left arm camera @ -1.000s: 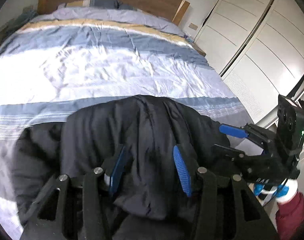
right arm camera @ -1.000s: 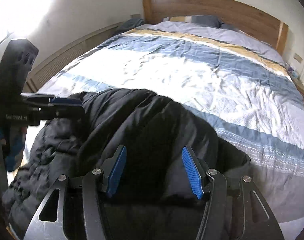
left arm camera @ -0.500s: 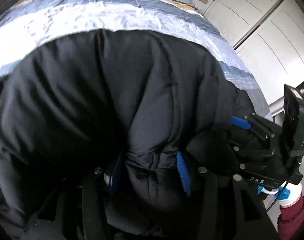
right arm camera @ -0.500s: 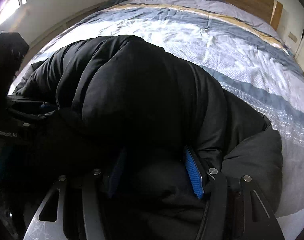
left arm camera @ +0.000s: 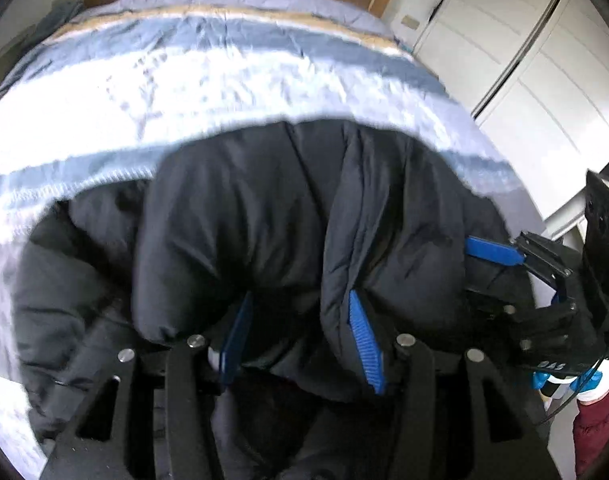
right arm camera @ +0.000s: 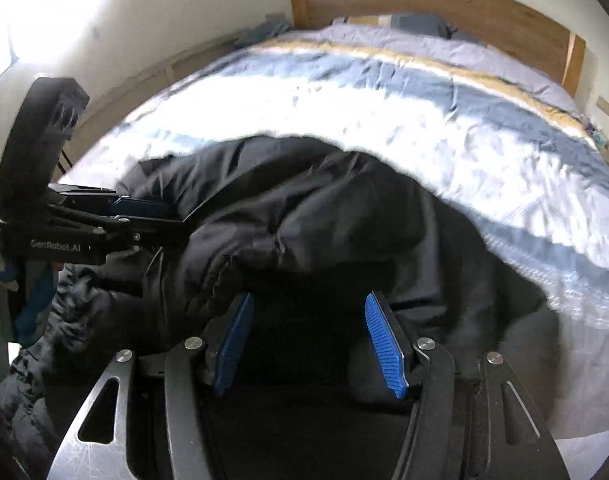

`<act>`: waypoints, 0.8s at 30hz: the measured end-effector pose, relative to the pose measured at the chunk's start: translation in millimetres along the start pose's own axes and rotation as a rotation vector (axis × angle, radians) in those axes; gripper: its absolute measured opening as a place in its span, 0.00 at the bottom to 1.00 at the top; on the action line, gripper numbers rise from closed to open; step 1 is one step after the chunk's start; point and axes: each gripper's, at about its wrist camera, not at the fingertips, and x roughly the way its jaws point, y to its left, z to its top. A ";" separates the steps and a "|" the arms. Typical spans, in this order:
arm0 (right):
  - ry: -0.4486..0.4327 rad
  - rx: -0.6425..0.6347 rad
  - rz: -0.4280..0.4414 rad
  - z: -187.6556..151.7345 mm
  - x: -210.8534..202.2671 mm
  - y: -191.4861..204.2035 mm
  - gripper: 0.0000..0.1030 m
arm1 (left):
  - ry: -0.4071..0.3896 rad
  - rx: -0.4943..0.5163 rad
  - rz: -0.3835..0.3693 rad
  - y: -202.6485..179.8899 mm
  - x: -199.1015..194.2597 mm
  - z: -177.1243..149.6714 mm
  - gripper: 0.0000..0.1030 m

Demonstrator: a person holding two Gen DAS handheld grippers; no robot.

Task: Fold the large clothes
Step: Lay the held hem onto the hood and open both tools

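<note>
A bulky black padded jacket (left arm camera: 240,216) lies bunched at the foot of the bed; it also fills the right wrist view (right arm camera: 324,216). My left gripper (left arm camera: 300,340) has its blue pads wide apart, with a thick fold of jacket lying between and over them. My right gripper (right arm camera: 312,340) is open too, its pads wide apart over dark jacket fabric. The right gripper also shows at the right of the left wrist view (left arm camera: 492,252), pressed into the jacket's side. The left gripper shows at the left of the right wrist view (right arm camera: 144,212), against the jacket.
The bed (left arm camera: 208,72) has a striped blue, white and tan duvet and a wooden headboard (right arm camera: 444,0). White wardrobe doors (left arm camera: 524,60) stand on the right. A wall with a low ledge (right arm camera: 144,76) runs along the left side.
Both grippers pushed forward and down into the jacket half a second ago, then drew back. More of the duvet shows again. The jacket sits bunched higher than a second ago.
</note>
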 end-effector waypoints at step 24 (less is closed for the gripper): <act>-0.126 0.147 -0.055 -91.5 -193.0 10.2 0.63 | -0.189 -0.028 -0.020 -36.3 -175.7 -100.7 0.50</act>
